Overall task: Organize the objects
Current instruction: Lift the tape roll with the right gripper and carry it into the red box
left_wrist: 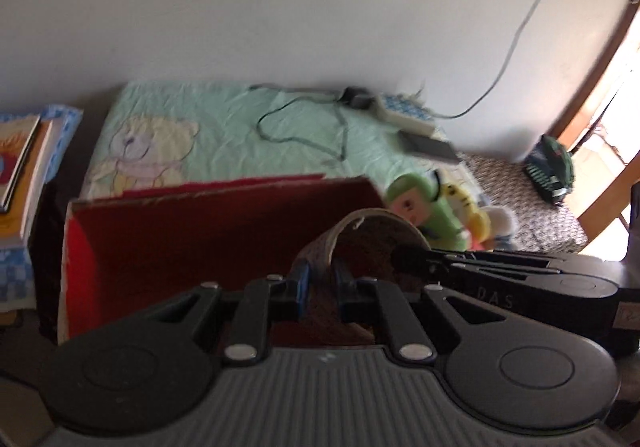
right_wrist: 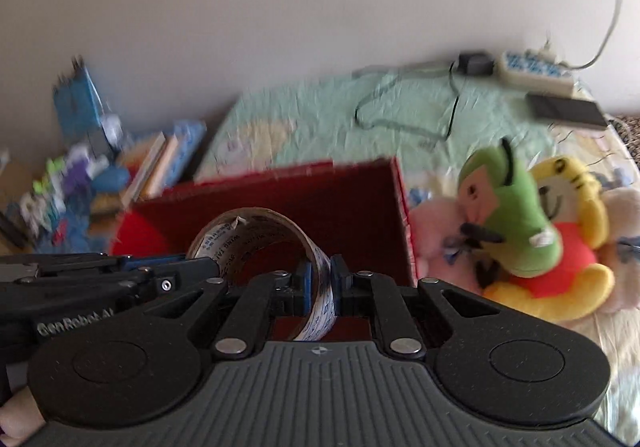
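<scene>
- The left gripper point(left_wrist: 318, 287) is closed on the wall of a tape roll point(left_wrist: 360, 235), one blue pad on each side of it.
- The right gripper point(right_wrist: 320, 283) also pinches the tape roll point(right_wrist: 256, 235), at another part of the ring.
- The roll hangs over an open red box point(right_wrist: 352, 207), apparently without touching it, though the blur leaves this unsure.
- The box stands on a green blanket point(left_wrist: 224, 115).
- Plush toys point(right_wrist: 532, 231) lie just beside the box, to the right in the picture.
- Books point(left_wrist: 24, 175) are stacked on the other side of it.
- A power strip point(right_wrist: 536, 73) and cable point(right_wrist: 400, 119) lie near the wall.
</scene>
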`<state>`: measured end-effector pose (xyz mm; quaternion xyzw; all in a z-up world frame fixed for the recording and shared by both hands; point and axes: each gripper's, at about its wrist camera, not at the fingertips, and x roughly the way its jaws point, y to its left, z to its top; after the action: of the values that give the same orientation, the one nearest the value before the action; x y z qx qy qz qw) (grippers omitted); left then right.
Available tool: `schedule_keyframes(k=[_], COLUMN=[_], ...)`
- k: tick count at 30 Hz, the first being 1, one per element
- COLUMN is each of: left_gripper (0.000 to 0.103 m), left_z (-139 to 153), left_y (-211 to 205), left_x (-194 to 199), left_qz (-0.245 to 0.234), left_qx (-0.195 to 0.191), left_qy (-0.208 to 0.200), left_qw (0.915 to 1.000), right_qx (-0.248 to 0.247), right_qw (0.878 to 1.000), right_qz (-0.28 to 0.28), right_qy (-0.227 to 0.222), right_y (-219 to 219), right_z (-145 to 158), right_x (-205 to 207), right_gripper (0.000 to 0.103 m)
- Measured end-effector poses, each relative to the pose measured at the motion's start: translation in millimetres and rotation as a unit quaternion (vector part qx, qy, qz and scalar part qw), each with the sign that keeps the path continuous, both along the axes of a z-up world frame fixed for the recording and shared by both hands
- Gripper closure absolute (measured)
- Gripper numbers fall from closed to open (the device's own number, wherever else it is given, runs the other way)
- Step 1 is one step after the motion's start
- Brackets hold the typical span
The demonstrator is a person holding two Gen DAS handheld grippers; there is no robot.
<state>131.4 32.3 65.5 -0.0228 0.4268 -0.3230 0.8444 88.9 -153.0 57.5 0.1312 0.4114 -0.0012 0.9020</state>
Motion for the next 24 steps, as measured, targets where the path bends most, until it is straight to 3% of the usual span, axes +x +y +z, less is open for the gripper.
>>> schedule_keyframes(k=[4, 11, 19, 24], left_gripper=[0.095, 0.096, 0.094, 0.093], left_z=[-36.4, -68.1, -89.3, -90.6], left_y=[-8.8, -28.5, -28.6, -28.1], left_x=[21.7, 40.6, 61.8, 67.2], left_qz=[0.013, 0.03, 0.043, 0.06], left_qx=[0.035, 0.087, 0.094, 0.105], left_qy=[0.037, 0.073, 0.135, 0.136], left_qw=[0.9986, 0.9931, 0.9854, 0.9834], right_qx=[-0.032, -0.072, -0.088, -0.093], right_qw=[0.998, 0.993, 0.99, 0.989], right_qz=[0.024, 0.051, 0.066, 0.069], right_qy=[0.04, 0.08, 0.092, 0.097], right_y=[8.9, 13.3, 15.8, 17.4], right_z=[-21.4, -43.4, -55.4, -57.5], right_x=[24.2, 51.4, 61.2, 66.0], right_gripper=[0.092, 0.092, 0.093, 0.093])
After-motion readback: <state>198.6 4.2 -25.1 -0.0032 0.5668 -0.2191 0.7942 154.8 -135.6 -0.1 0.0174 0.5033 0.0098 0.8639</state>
